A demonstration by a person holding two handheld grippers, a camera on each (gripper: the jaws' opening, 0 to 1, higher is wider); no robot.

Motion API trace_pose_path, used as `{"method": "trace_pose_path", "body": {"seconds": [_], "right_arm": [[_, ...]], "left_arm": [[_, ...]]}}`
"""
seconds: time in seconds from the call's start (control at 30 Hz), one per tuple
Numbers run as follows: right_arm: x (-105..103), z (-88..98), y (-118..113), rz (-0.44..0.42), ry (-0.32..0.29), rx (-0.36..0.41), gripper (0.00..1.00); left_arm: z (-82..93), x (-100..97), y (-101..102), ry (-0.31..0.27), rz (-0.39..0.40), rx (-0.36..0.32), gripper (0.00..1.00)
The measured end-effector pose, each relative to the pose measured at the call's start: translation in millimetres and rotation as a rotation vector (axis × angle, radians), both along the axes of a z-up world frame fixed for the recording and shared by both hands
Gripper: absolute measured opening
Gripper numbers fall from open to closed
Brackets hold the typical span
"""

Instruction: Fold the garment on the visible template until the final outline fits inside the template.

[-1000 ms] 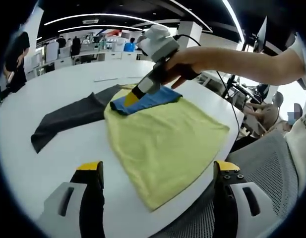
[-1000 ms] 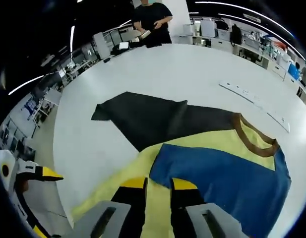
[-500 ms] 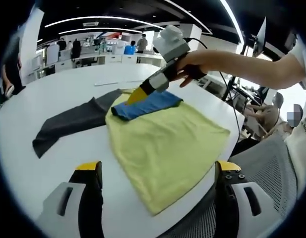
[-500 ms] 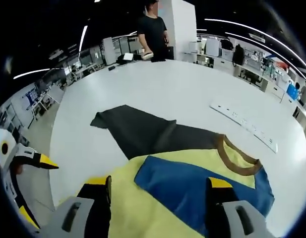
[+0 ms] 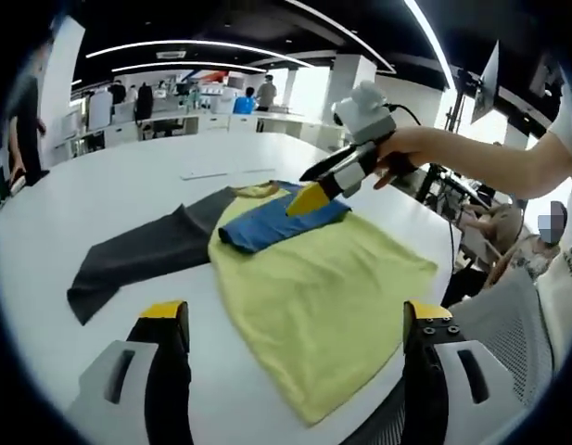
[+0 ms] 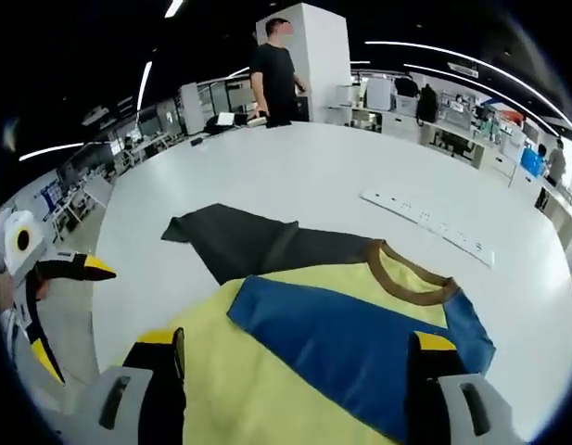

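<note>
Left gripper view gives us the garment [image 5: 313,278] spread flat on the white table [image 5: 109,195], and we place everything against its blue sleeve [image 5: 276,221], folded across the chest. Left of that sleeve the dark grey sleeve [image 5: 137,264] trails out unfolded; right of it hangs the right gripper [image 5: 309,199], above the cloth with nothing in it, though we cannot tell its jaw gap from here. The left gripper [image 5: 290,320] stands wide apart and empty. In the right gripper view the brown collar [image 6: 411,278] sits just beyond the blue sleeve, jaws spread, holding nothing. We judge the fabric light, limp and prone to sliding on the table, so pinch the grey cuff or a hem edge. We see no template outline, and no readable writing or brand.
</note>
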State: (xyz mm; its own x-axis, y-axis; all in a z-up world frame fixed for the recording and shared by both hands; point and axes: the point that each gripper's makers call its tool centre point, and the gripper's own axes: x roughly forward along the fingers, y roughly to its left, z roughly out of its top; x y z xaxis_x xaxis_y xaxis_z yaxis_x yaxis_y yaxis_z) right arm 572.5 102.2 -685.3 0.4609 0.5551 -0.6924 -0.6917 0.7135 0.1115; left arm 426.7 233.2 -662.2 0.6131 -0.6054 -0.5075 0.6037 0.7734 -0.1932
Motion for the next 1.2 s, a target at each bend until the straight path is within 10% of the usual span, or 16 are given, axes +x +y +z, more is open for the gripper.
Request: {"method": "trace_pose_path", "body": {"seconds": [0.87,1.2], "right_arm": [[-9,-5.7,-122,-0.177,-0.045,-0.029,0.88],[-6,-20.0,-154,-0.24,-0.064,-0.07,0.61]], "left_arm": [[7.1,77.8,-11,-0.032,0.016,-0.026,0.76],[-4.4,116.2,-25,-0.002,0.028,-0.025,0.67]]}}
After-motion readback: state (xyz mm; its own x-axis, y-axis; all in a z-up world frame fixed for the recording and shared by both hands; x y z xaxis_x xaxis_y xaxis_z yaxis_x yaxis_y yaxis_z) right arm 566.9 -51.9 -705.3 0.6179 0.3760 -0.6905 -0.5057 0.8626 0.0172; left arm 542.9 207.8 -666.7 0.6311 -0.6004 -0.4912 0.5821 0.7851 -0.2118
